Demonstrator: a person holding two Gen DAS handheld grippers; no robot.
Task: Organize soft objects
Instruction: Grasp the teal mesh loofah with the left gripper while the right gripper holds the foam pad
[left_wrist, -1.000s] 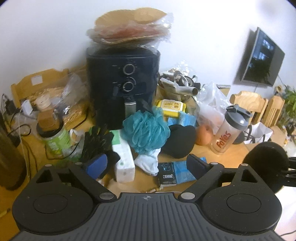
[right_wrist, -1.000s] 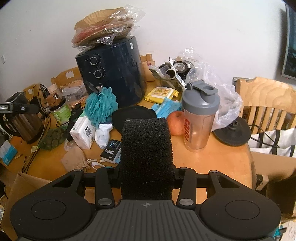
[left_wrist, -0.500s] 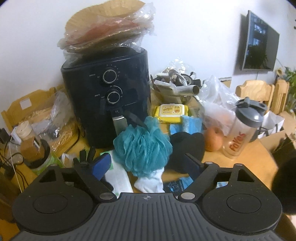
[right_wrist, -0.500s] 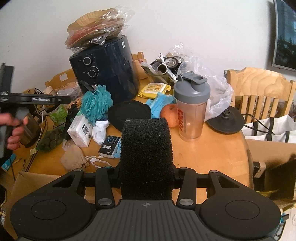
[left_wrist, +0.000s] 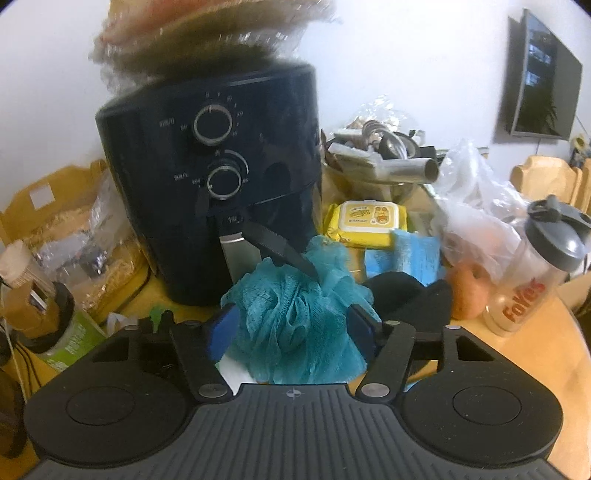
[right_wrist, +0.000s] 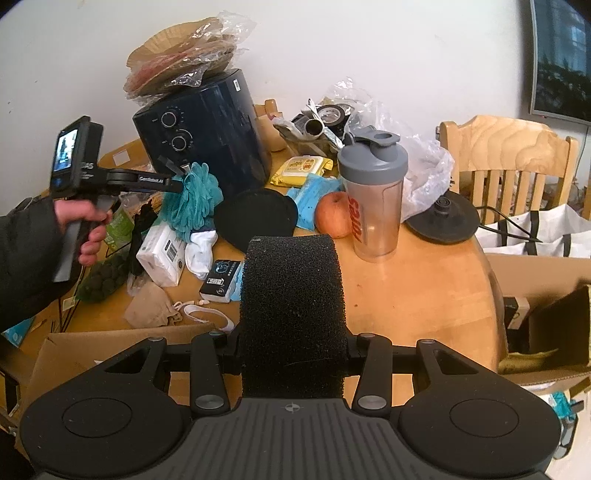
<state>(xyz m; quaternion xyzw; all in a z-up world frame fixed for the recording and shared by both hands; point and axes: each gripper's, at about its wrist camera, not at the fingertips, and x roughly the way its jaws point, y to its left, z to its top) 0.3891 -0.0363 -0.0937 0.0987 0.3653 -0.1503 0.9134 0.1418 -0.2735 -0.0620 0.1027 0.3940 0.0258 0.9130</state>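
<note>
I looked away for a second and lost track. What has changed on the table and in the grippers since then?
The left gripper has come forward and down to the teal bath pouf in front of the air fryer; its jaws have just been closing, and the pouf now sits between them. Whether the pads press it yet is unclear. The right gripper stays clamped on the black sponge. The rest lies unmoved.

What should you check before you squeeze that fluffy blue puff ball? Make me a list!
1. Teal mesh bath puff sits between the left gripper fingers: ok.
2. Jaws, just closing, pressing the puff: cannot tell.
3. Black air fryer's handle clear of the puff: not ok, it lies over the top.
4. White sock under the puff stays out of the grip: cannot tell.
5. Right gripper holds the black foam block: ok.
</note>
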